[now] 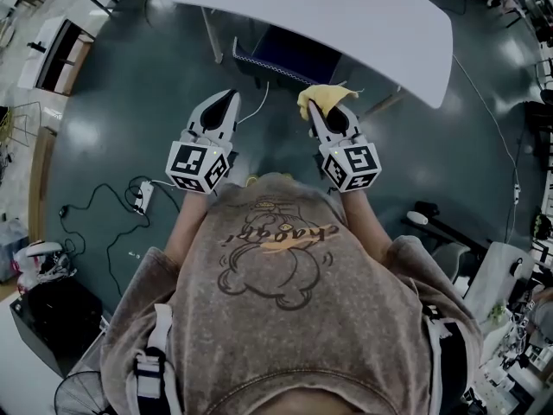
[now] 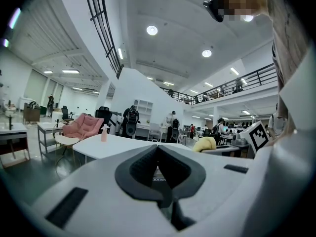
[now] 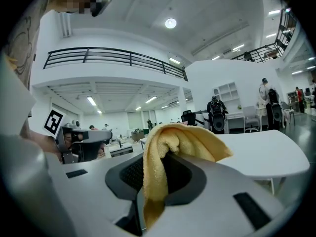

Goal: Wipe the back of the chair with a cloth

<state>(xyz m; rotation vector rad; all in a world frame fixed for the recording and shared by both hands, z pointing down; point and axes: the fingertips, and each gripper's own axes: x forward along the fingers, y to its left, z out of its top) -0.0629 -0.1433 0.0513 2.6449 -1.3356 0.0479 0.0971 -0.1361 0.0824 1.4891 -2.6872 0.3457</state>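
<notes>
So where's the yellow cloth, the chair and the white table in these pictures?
yellow cloth [image 3: 181, 139]: right gripper view, on the bunched fold at its top.
chair [image 1: 289, 54]: head view, on its dark blue body just below the table edge.
white table [image 1: 363, 24]: head view, on the bare tabletop.

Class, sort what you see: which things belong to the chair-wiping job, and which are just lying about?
Job in hand:
yellow towelling cloth, clamped in the right gripper
dark blue chair

Lying about:
white curved table
white power strip on the floor
small pink bottle on the table
</notes>
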